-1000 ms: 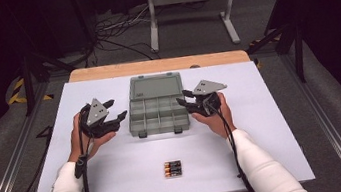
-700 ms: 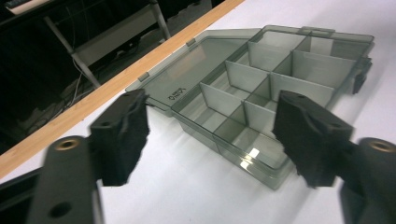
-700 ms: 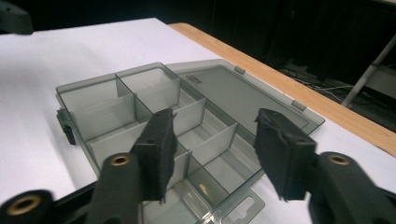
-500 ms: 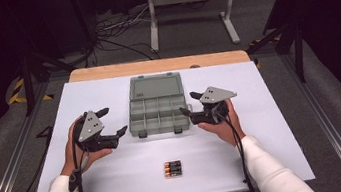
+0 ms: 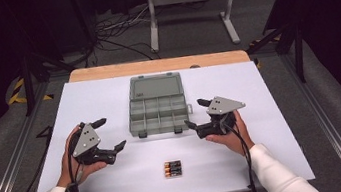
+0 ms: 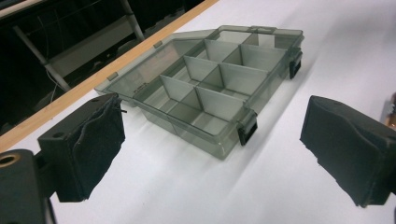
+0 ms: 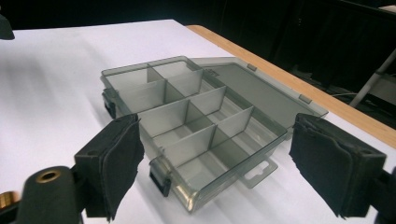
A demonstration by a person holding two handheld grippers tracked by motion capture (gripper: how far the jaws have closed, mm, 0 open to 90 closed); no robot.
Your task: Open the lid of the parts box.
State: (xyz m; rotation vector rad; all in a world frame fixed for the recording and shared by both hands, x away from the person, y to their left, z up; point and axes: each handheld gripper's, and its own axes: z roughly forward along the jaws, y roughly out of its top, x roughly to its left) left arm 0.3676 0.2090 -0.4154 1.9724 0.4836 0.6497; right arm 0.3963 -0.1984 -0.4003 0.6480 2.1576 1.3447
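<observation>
A grey see-through organiser box (image 5: 158,115) lies mid-table with its lid (image 5: 154,85) folded flat behind it and its several compartments bare. Three batteries (image 5: 172,169) lie side by side near the front edge. My left gripper (image 5: 110,133) hovers left of the box, open, its jaws just having been opening with nothing between them. My right gripper (image 5: 195,113) hovers off the box's right front corner, also open after widening, with nothing between its jaws. The left gripper (image 6: 212,154) frames the box (image 6: 210,88) between its pads (image 6: 93,149). The right gripper (image 7: 215,168) faces the box (image 7: 196,126).
A white sheet (image 5: 108,99) covers the table, with a wooden strip (image 5: 159,65) along the far edge. A metal stand (image 5: 190,2) and cables lie on the dark floor beyond. Dark rails run down both sides of the table.
Both hands have drawn back from the box's sides toward the near edge, the left one also outward. Both pairs of jaws stand wider than before.
</observation>
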